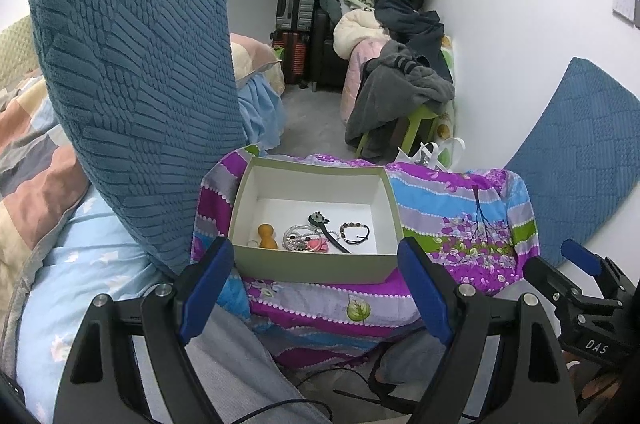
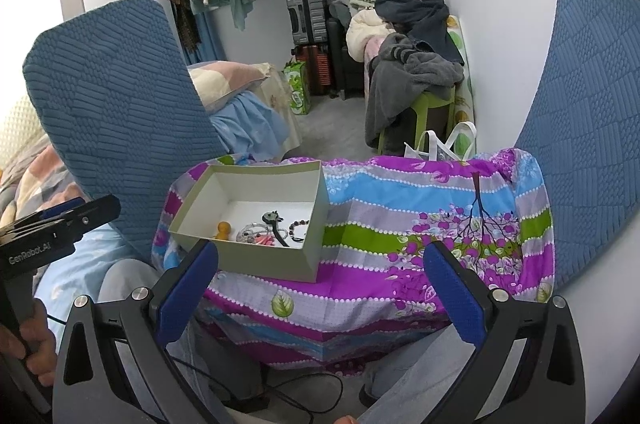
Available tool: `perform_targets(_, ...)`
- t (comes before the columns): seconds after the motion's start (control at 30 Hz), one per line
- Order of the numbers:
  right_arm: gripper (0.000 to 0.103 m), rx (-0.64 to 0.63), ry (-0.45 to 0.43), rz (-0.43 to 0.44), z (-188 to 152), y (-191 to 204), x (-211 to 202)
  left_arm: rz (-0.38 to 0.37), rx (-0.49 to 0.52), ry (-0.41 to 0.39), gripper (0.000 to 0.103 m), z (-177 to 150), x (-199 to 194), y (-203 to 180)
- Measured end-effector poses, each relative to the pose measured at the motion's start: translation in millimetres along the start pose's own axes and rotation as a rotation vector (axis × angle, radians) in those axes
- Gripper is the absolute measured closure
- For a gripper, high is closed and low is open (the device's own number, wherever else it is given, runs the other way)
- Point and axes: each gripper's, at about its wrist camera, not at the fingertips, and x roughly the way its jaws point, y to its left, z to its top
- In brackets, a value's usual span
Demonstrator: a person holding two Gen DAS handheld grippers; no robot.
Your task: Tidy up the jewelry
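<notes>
Fingers (image 1: 208, 288) of our left gripper (image 1: 316, 288) and right gripper (image 2: 320, 292) spread wide and hold nothing, both short of the open grey-green cardboard box (image 1: 308, 266) on the purple floral-cloth worktop (image 2: 400, 224), where the beaded bracelet (image 1: 354, 234), silver chains (image 1: 294, 238) and amber wooden figure (image 1: 267, 236) lie.

Soft, even daylight fills the room, bright on the white wall (image 1: 500, 23) with no harsh glare. Shadows stay faint, deepest inside the box (image 1: 316, 199). Both views bow strongly outward, corners black, edges slightly smeared; centres stay sharp.
</notes>
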Motion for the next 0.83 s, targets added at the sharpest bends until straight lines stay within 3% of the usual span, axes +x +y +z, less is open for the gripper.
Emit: perform_targets(0.83, 0.000, -0.022, -0.014, -0.037, 0.8, -4.5, -2.9, 0.010, 0.019, 0.007, 0.019, -0.1, -0.7, -4.3)
